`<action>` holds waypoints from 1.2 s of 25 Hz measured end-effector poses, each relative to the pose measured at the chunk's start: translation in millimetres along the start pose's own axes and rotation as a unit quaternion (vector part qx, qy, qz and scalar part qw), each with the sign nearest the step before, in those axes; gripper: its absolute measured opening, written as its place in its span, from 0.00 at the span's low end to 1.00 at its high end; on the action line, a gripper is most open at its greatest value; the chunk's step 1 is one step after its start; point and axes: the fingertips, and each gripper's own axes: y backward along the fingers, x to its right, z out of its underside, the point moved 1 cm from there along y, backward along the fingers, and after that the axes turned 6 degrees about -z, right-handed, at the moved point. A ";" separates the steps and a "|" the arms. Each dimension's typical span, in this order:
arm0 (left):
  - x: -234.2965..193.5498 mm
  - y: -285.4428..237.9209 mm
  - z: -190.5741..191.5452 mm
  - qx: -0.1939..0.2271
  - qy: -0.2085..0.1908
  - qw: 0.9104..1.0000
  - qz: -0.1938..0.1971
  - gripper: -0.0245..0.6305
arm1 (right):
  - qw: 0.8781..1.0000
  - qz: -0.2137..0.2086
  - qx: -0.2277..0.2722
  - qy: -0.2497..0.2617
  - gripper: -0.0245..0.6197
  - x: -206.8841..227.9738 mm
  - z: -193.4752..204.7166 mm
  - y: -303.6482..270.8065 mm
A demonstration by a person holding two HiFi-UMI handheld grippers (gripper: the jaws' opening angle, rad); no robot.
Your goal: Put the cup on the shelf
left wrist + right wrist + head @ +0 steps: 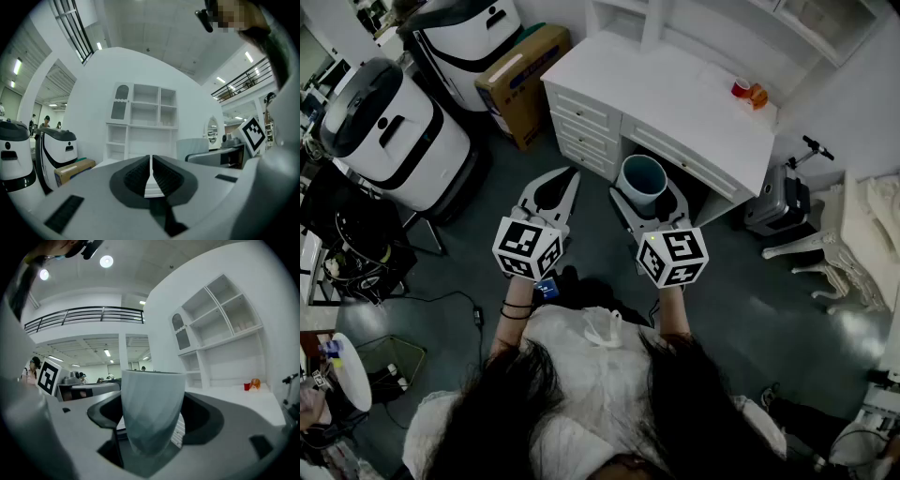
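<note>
Floor machines: two white-and-black units (394,131) at 10 o'clock in the head view, well apart from both grippers.
Cardboard box: a brown box (522,80) at 11 o'clock, just beside the desk's left end.
Left gripper: the left gripper (568,178) (151,163) is held level, its ribbed jaws pressed together with nothing between them.
Cup: the pale blue-grey cup (641,180) (151,399) stands upright, mouth up, in the air before the desk drawers, at 12 o'clock from the right marker cube; it is not on the shelf.
Right gripper: the right gripper (649,199) (152,420) is level, jaws spread wide and clamped on the cup's sides.
Desk: the white desk (675,94) lies at 1 o'clock.
Shelf: the white shelf (143,117) (220,324) rises over the desk's back edge.
Red cup: a small red cup (741,87) (246,386) sits at 2 o'clock, near the desk's right corner.
</note>
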 end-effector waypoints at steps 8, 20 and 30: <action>-4.5 -2.9 5.0 -0.006 -0.003 1.000 0.002 0.07 | 1.000 0.000 -0.003 -0.003 0.60 -1.2 6.6 -3.0; -50.1 -12.3 8.1 -0.011 0.002 1.000 0.020 0.07 | 1.000 0.000 -0.015 -0.001 0.60 -17.1 11.0 -54.8; -112.0 -30.5 8.1 -0.011 0.006 0.999 0.036 0.07 | 1.000 0.012 -0.023 0.001 0.60 -24.3 15.4 -121.8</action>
